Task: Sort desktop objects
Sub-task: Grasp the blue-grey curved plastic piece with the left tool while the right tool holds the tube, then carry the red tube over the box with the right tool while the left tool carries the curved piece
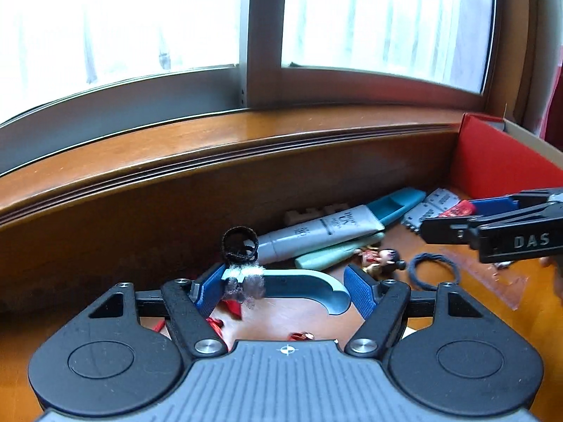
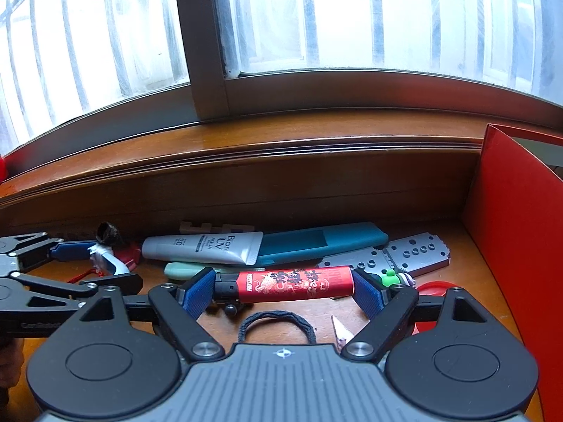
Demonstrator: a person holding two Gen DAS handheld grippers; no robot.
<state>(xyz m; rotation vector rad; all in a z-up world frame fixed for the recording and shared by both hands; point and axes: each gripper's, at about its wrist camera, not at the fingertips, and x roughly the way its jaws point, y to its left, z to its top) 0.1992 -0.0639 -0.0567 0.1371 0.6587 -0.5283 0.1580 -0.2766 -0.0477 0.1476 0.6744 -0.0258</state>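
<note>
Our left hand-held gripper point(image 1: 283, 290) grips a pale blue hook point(image 1: 309, 283) end to end between its blue pads, above the tabletop point(image 1: 457, 320). Our right hand-held gripper point(image 2: 283, 290) clamps a red lighter point(image 2: 293, 284) lengthwise. Behind it we see a sunscreen tube point(image 2: 204, 245), a teal case point(image 2: 316, 242) and, at right, a red box point(image 2: 517, 232). Near us lies a hair tie point(image 2: 278, 321).

My left gripper point(image 1: 283, 290) clamps a pale blue curved tool point(image 1: 309, 286) trailing grey fluff; a sunscreen tube point(image 1: 316, 234) lies beyond on the wooden desk point(image 1: 457, 316).
</note>
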